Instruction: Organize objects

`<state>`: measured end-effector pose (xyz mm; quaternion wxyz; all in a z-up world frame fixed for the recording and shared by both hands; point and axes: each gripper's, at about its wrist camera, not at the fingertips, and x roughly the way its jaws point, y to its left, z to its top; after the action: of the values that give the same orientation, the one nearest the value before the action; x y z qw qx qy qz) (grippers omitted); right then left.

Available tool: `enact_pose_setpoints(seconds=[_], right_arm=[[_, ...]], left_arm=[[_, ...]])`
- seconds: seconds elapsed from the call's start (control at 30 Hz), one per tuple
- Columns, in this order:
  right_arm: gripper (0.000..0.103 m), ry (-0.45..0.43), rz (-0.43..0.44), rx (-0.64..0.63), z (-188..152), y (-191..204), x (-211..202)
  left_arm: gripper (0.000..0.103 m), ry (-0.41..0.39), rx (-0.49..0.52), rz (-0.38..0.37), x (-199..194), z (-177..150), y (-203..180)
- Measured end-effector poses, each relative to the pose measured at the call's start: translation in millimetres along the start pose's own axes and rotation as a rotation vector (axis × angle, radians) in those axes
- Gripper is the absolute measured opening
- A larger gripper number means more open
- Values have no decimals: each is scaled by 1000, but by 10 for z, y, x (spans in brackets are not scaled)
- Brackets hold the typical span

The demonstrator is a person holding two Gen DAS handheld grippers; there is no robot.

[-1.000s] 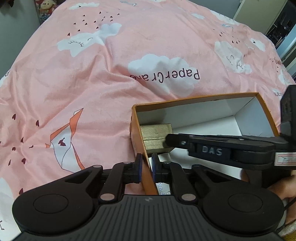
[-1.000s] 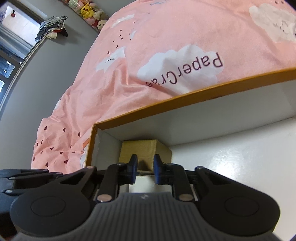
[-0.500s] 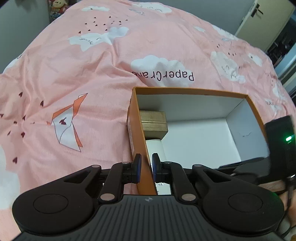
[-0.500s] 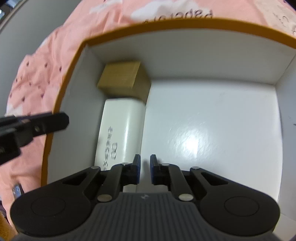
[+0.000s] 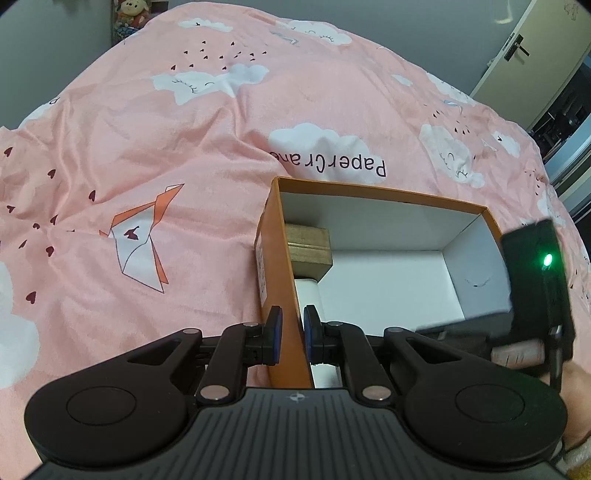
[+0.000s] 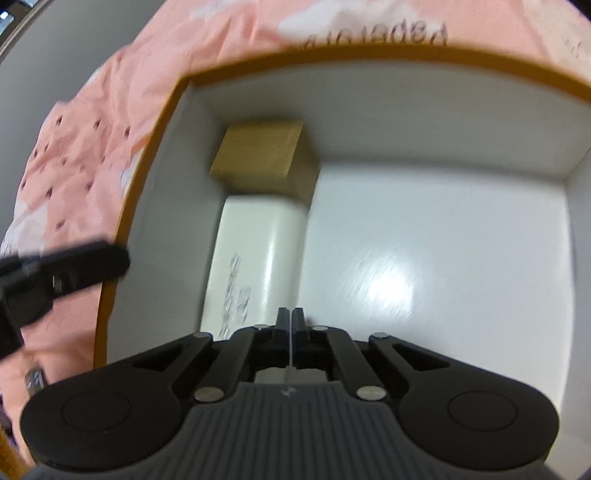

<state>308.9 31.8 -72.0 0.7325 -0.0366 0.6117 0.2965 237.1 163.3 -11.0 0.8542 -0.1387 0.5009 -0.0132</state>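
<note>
An orange box [image 5: 380, 192] with a white inside lies open on the bed. A wooden block [image 5: 308, 245] sits in its far left corner, and a white rounded item [image 5: 308, 291] lies just in front of the block. My left gripper [image 5: 293, 336] is shut on the box's left wall, one pad on each side. My right gripper [image 6: 291, 317] hovers over the box floor [image 6: 424, 258] beside the white item [image 6: 258, 258]. Its jaws are closing to a touch with nothing between them. The block [image 6: 264, 153] lies ahead of it.
A pink bedspread [image 5: 147, 147] with a cloud print lies around the box. The right gripper's body [image 5: 535, 277], with a green light, stands at the box's right side. A door [image 5: 517, 48] and plush toys [image 5: 129, 11] are at the far edges.
My right gripper's fingers came together and it tipped down to look into the box. In the left wrist view the right gripper drew back to the right. My left gripper stayed on the wall.
</note>
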Motion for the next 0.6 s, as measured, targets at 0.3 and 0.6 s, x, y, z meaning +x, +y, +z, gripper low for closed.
enact_pose_setpoints(seconds=[0.3, 0.6], right_arm=[[1, -157, -58, -14, 507, -67, -1], [0, -226, -57, -120, 666, 94, 125]], left_arm=[[13, -11, -5, 4, 99, 179, 38], [13, -27, 11, 12, 143, 245, 36]])
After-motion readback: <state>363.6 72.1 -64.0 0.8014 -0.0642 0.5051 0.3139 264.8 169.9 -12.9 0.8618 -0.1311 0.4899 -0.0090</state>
